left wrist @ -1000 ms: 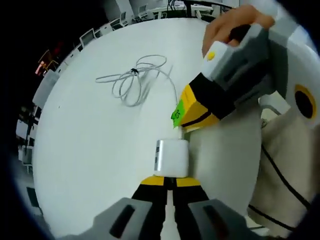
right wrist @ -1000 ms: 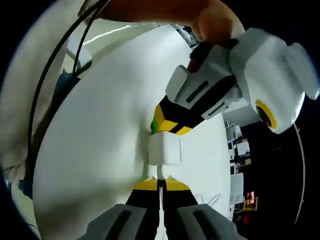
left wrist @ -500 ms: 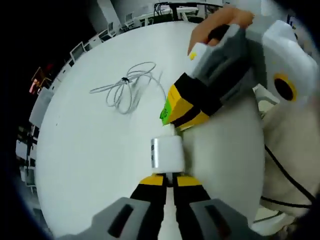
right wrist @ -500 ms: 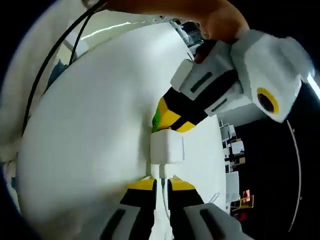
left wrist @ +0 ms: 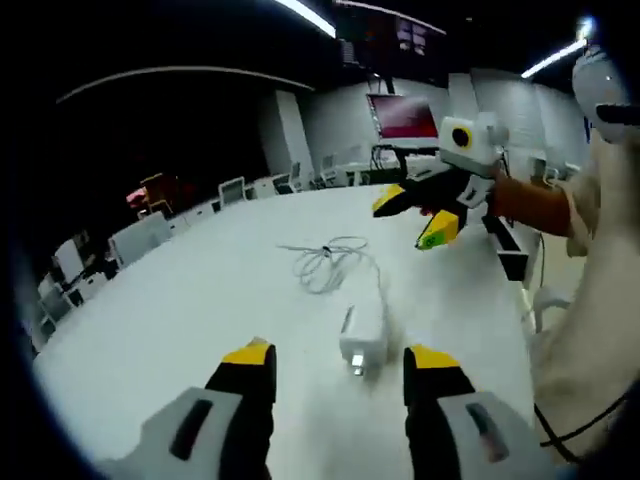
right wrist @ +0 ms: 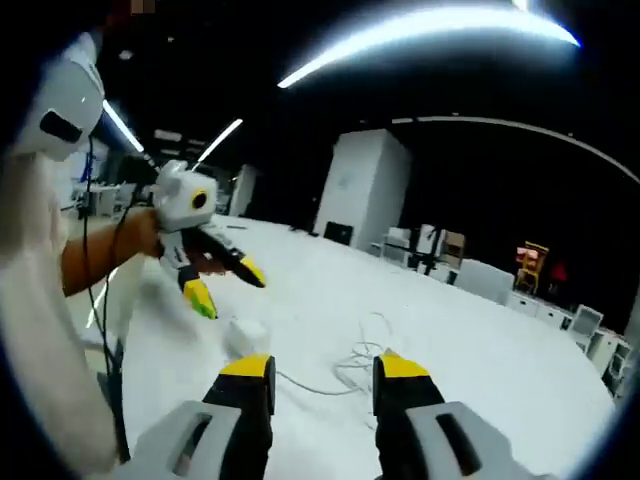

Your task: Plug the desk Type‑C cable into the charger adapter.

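The white charger adapter (left wrist: 362,332) lies flat on the white table (left wrist: 200,300), just beyond my left gripper (left wrist: 340,360), which is open with nothing between its yellow-tipped jaws. A white Type-C cable (left wrist: 325,262) lies in a loose coil farther out, and its end runs to the adapter's far side. My right gripper (left wrist: 410,222) hovers open above the table past the coil, held by a hand. In the right gripper view the adapter (right wrist: 245,335) sits left of the open right gripper (right wrist: 322,367). The cable (right wrist: 358,358) trails behind it, and the left gripper (right wrist: 228,290) hangs open above.
Rows of white chairs (left wrist: 150,235) line the table's far edge. A red-lit screen (left wrist: 405,115) hangs on the back wall. The person's white sleeve (left wrist: 600,300) and a black cord stand at the right. A white pillar (right wrist: 360,190) rises beyond the table.
Both grippers have opened and pulled back and up. The left has let go of the adapter and the right of the cable plug. The adapter now lies on the table.
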